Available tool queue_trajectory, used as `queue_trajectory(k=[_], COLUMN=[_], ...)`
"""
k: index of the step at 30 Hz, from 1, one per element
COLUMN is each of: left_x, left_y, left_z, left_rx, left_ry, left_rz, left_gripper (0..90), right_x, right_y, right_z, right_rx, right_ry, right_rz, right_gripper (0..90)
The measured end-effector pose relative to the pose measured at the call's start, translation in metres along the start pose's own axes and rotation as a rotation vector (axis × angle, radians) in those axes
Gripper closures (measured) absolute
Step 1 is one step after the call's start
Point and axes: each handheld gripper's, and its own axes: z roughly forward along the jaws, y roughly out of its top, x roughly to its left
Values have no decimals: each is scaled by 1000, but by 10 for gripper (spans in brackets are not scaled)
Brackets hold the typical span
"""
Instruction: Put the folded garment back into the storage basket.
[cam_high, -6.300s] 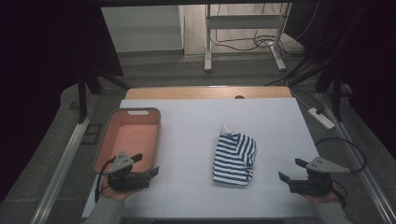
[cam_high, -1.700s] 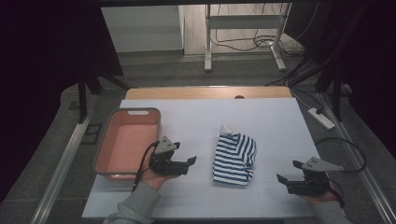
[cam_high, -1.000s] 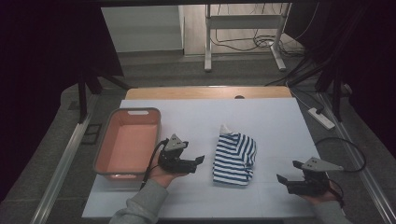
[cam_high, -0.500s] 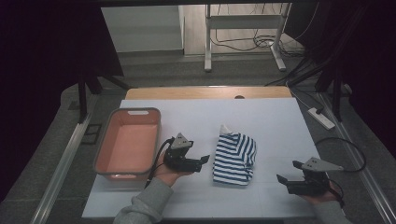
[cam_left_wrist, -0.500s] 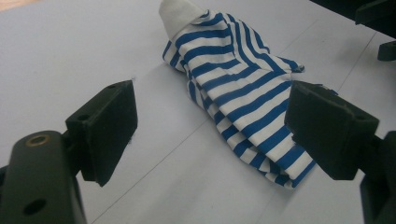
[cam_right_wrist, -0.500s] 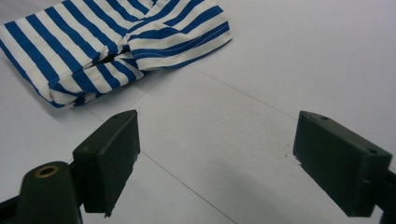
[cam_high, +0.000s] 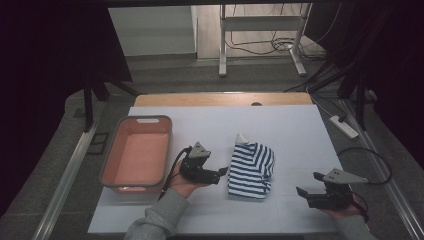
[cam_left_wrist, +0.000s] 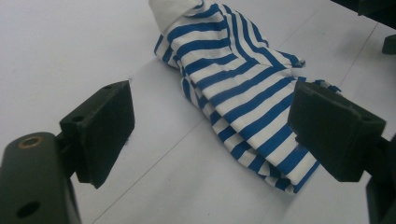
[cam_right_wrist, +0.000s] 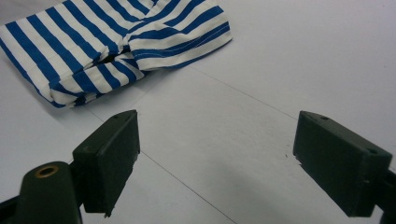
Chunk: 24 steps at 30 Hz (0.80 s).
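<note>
A folded blue-and-white striped garment (cam_high: 251, 169) lies near the middle of the white table. My left gripper (cam_high: 219, 173) is open just left of it, jaws pointing at its left edge; in the left gripper view the striped garment (cam_left_wrist: 243, 88) lies between and beyond the wide-apart jaws of my left gripper (cam_left_wrist: 210, 135). My right gripper (cam_high: 306, 191) rests open near the table's front right, apart from the cloth. In the right gripper view the striped garment (cam_right_wrist: 116, 42) lies at the upper left, beyond my right gripper (cam_right_wrist: 217, 158), with bare table between the jaws.
A salmon-coloured tray (cam_high: 136, 152) with a grey rim stands at the left of the table. A power strip (cam_high: 342, 126) lies off the table's right edge. A metal stand (cam_high: 260, 35) is on the floor behind the table.
My left gripper has moved from the tray's front corner rightward across the table to the garment's left edge. The right gripper has stayed in place.
</note>
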Motion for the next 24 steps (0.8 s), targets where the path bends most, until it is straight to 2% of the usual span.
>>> queue_trajectory(k=[5,10,24], left_x=[-2,-1,-1], left_y=[2,4,12], left_z=[9,13,28], left_rx=[21,23,25], left_ry=[-14,-1,-9], left_rz=[14,30,-2], left_gripper=[132,142,128], right_x=[0,0,-1], right_y=[0,0,0], right_z=[0,0,0], right_rx=[0,0,-1], right_ry=[-2,1,1], right_rz=[-1,-2,-1], right_gripper=[155,154,155])
